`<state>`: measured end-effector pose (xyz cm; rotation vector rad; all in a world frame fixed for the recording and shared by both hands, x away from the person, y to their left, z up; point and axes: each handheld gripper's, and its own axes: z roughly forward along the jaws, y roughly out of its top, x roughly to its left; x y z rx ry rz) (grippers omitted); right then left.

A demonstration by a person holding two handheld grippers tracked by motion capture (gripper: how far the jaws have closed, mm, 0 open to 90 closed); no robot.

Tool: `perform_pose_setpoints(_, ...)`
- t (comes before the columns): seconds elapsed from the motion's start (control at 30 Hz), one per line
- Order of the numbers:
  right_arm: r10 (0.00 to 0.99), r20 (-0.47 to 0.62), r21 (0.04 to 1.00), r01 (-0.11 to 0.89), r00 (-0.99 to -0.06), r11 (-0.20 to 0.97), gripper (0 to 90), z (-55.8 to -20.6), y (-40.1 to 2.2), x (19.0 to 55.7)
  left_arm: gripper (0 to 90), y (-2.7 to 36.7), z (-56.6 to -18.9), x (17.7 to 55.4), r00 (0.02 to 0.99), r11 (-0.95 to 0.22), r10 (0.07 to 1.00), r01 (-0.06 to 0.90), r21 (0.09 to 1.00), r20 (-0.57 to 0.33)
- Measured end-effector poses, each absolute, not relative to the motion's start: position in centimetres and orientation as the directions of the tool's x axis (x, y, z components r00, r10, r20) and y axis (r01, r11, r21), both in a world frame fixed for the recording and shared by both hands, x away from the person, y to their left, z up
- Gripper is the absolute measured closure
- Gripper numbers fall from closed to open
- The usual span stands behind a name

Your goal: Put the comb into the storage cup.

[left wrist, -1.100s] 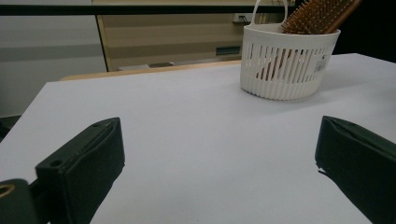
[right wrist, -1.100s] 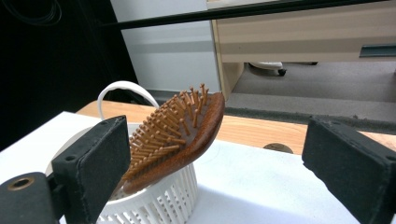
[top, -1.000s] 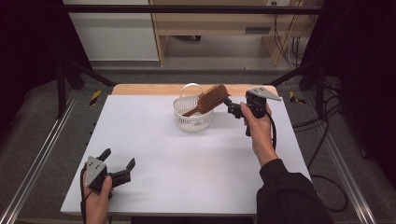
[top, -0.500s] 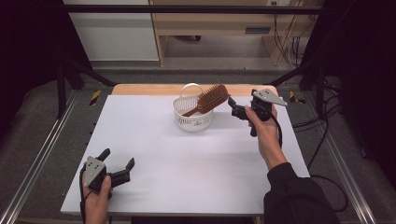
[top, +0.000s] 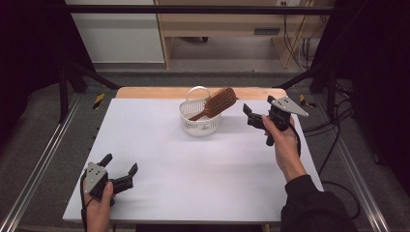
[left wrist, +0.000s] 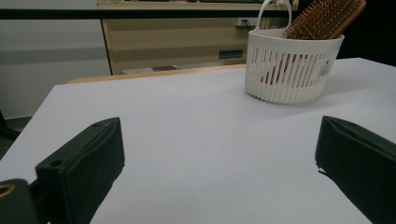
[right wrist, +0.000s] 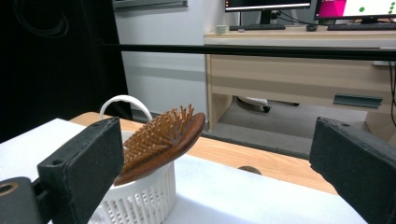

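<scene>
Jaws wide beside hairbrush [top: 216,103], basket [top: 198,121]

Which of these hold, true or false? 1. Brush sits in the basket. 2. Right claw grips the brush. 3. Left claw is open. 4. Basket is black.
1. True: the hairbrush stands handle-down in the white basket, its head over the rim.
2. False: the right claw is open, beside the brush, holding nothing.
3. True: the left claw is open near the table's front left corner.
4. False: it is white.
</scene>
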<state>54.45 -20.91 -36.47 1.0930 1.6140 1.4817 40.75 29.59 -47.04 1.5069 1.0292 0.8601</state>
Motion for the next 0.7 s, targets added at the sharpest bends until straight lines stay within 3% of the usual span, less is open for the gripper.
perform_pose_setpoints(0.7, 0.908, 0.038, 0.993, 0.119, -0.417, 0.013, 3.5, -37.8, -24.1, 50.4, 1.4, 30.3, -46.8, 40.0, 0.366, -0.051, 0.931, 0.146, 0.988, -0.006)
